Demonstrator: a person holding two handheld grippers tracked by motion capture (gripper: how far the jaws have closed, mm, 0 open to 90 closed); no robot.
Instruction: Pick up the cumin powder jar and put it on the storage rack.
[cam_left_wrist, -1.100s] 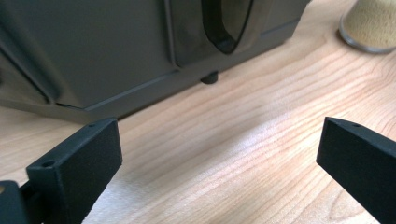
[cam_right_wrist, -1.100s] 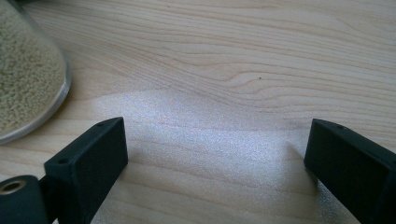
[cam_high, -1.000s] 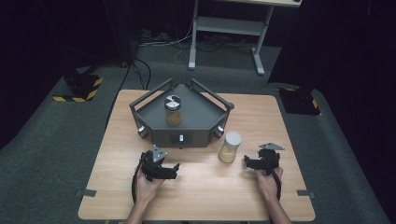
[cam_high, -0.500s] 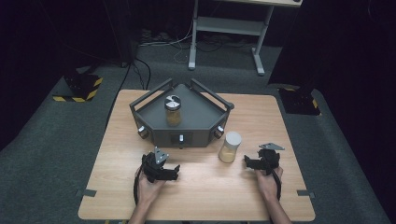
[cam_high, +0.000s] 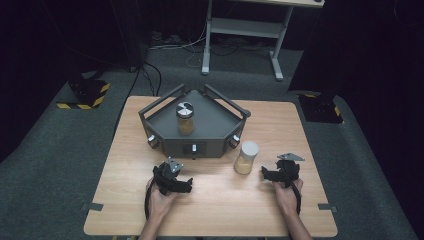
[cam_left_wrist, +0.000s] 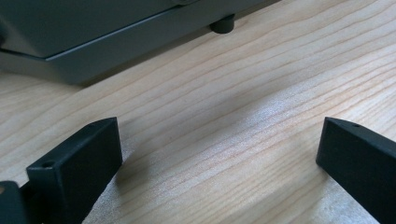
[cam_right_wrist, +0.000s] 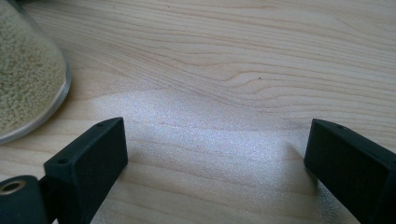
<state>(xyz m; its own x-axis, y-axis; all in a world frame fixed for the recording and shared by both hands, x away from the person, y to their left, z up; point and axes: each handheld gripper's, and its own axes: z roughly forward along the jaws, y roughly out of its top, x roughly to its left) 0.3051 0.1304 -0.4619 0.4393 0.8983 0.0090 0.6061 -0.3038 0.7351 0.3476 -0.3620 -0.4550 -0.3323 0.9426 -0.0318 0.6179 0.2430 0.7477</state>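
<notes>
Jar with the white lid (cam_high: 246, 157) stands upright at about 10 o'clock from the right gripper (cam_high: 274, 175), way nearer than the left gripper (cam_high: 181, 186). Both jaws spread wide, holding nothing.

A light wooden table (cam_high: 210, 210) carries a dark grey angular tray (cam_high: 210, 142) near its far edge. A white-lidded jar of yellow grains (cam_high: 246, 158) stands just beside the tray's near right corner.
</notes>
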